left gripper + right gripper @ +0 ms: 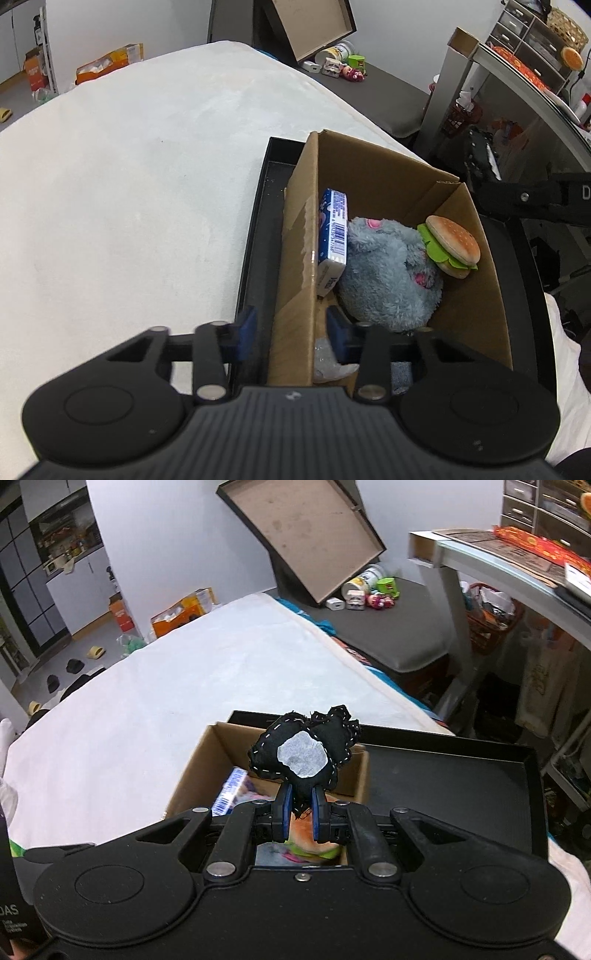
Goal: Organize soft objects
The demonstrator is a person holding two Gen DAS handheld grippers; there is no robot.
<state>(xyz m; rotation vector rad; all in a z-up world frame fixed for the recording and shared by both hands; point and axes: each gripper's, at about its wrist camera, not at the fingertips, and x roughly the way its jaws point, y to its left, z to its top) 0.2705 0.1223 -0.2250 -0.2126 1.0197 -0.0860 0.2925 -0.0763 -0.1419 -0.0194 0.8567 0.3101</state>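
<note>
A cardboard box (299, 221) stands in a black tray (258, 236) on the white bed. Inside lie a grey plush toy (388, 273), a burger toy (450, 247) and a blue tissue pack (332, 236). My left gripper (291, 334) is open, its blue fingers (246, 328) straddling the box's left wall. My right gripper (300, 812) is shut on a black stitched soft toy (306, 749) with a white patch, held above the box (199, 771). The burger (314, 840) and the tissue pack (229, 794) show below it.
The white bed (129, 184) stretches left and far. A grey bench (388, 627) with small toys and a leaning tray lid (306, 535) stands beyond. A desk (498, 557) is at right. The tray's right part (443, 782) is bare.
</note>
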